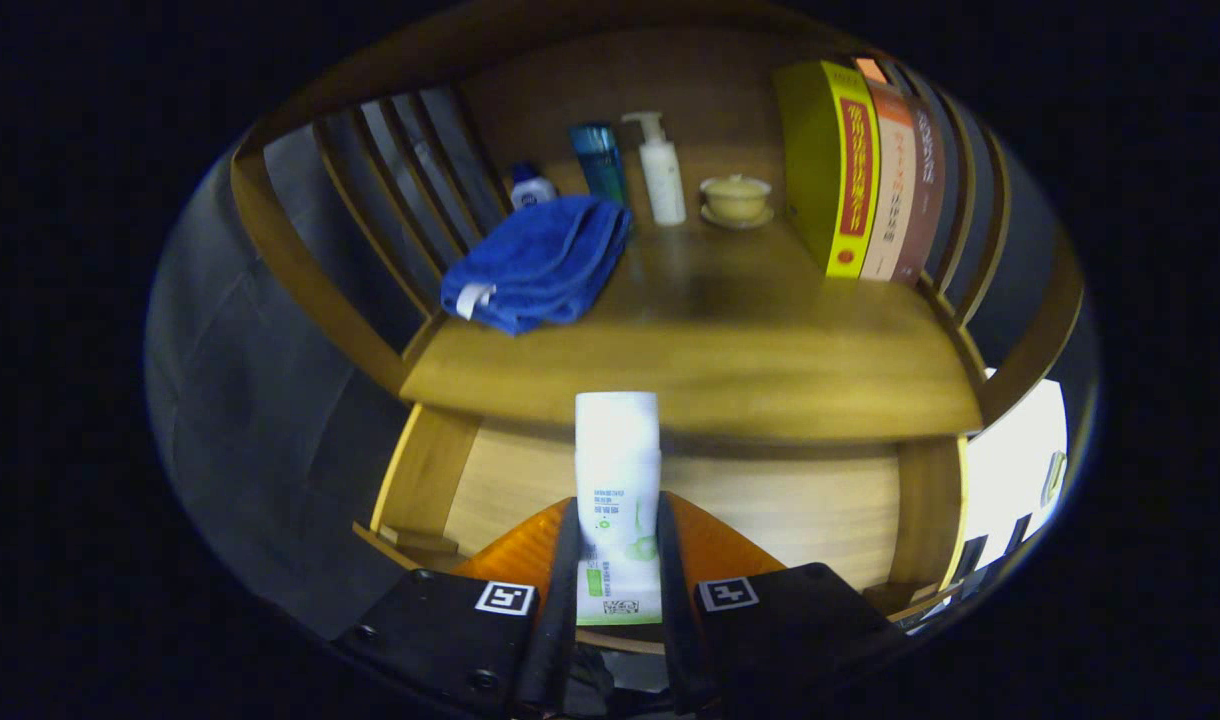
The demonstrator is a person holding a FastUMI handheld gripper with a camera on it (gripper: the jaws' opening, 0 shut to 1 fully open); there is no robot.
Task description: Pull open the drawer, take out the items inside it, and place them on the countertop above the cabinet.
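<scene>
Inspection taken from my gripper (617, 560), with the countertop (730, 350) as reference.

Left portion of the countertop: a folded blue towel (537, 262) lies near the front left corner. Just behind it stand a small white bottle with a blue cap (532, 187) and a taller blue bottle (600, 163).

Middle: a white pump bottle (662, 170) stands upright toward the rear, and a lidded cup on a saucer (736, 199) sits just to its right. The middle of the countertop in front of them is bare wood.

Right: a row of books (875, 170) stands upright along the right side.

Below the countertop's front edge, the opened drawer (770, 500) shows its pale wooden floor.

Item in hand: my gripper's fingers are clamped on a white tube (618, 480), one finger pressing on each side of its lower part. Its long axis runs straight ahead along the fingers, and its capped end projects beyond them, reaching to the countertop's front edge. The tube is over the drawer, in front of the countertop rather than above it.

Assessment: the tube appears to be out of the drawer. The bare middle of the countertop lies directly ahead of and beyond the tube's tip, between towel and books. I judge that the placement calls for a forward carry.
</scene>
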